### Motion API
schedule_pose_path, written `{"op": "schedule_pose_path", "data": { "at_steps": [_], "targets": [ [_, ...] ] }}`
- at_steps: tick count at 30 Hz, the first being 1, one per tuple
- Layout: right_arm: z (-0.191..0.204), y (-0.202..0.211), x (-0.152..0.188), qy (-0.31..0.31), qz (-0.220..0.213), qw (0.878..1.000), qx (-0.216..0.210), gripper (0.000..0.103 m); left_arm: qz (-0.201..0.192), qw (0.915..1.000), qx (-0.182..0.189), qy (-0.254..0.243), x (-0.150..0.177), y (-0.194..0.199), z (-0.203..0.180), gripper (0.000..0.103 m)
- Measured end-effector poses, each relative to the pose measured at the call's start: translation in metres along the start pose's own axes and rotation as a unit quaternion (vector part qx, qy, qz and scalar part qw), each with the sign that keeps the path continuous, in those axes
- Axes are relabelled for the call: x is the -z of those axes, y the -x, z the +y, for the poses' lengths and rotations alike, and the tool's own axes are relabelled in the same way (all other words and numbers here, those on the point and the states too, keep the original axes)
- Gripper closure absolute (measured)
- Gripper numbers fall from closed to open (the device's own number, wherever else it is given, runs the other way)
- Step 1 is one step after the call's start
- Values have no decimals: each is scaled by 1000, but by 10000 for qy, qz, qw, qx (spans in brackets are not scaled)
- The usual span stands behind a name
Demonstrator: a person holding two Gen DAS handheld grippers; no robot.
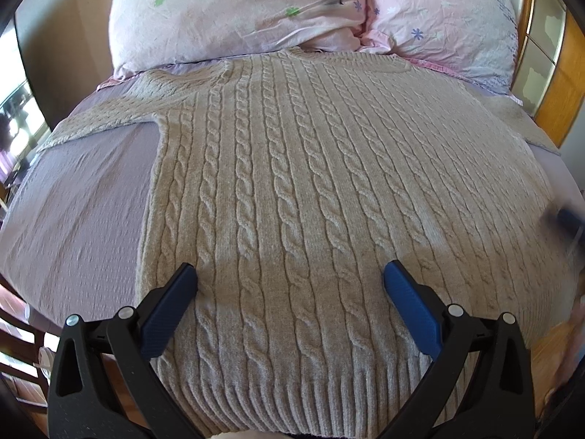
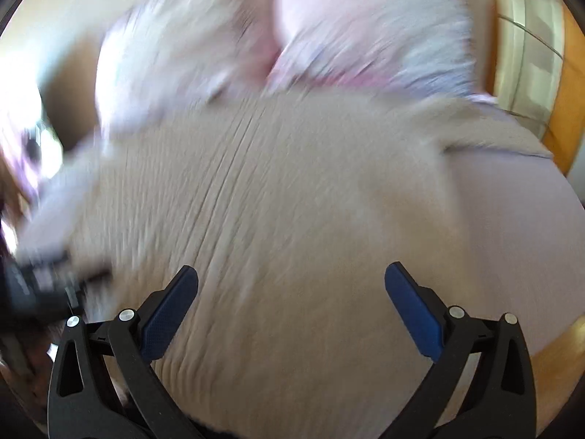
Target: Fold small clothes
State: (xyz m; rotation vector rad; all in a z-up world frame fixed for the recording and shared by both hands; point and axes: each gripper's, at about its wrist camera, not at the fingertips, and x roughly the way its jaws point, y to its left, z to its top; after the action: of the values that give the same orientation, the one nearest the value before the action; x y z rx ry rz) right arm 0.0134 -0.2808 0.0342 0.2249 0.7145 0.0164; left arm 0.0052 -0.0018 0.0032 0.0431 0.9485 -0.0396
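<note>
Beige cable-knit sweater (image 1: 292, 190) lies spread flat on the lilac-sheeted bed (image 1: 80, 212), collar toward two pink floral pillows (image 1: 234, 14). Left gripper (image 1: 290, 281) and right gripper (image 2: 291, 281) hover above it, jaws released.

The left gripper (image 1: 290, 274) has a black plastic frame with triangular cut-outs, round silver screws at its pivots, and two blue textured fingers (image 1: 166, 314). The right gripper (image 2: 291, 274) is built alike: black frame, silver screws, blue fingers (image 2: 415, 314).
</note>
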Motion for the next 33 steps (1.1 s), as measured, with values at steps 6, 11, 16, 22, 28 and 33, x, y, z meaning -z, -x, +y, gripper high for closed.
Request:
{"op": "schedule_pose_path", "data": {
  "at_steps": [6, 11, 16, 22, 28, 33],
  "targets": [
    [-178, 10, -78, -2392, -628, 9651, 860, 8, -523, 9859, 1469, 604, -23, 14, 37, 2],
    [-315, -20, -78, -4665, -530, 8796, 763, 48, -1846, 9411, 2422, 1471, -37, 27, 83, 2],
    [-367, -57, -77, -5201, -287, 8491, 879, 63, -2144, 9585, 1425, 1222, -60, 32, 96, 2],
    [-394, -78, -88, -5583, -524, 8247, 734, 68, -2264, 9595, 872, 1430, -78, 26, 129, 2],
    [-395, -92, -102, -5450, -560, 8298, 1060, 96, -2185, 9449, 829, 2293, -79, 10, 187, 2],
    [-295, -58, -166, -3719, -1446, 9141, 724, 96, -2318, 9113, 886, 3285, -70, 7, 250, 2]
  ]
}}
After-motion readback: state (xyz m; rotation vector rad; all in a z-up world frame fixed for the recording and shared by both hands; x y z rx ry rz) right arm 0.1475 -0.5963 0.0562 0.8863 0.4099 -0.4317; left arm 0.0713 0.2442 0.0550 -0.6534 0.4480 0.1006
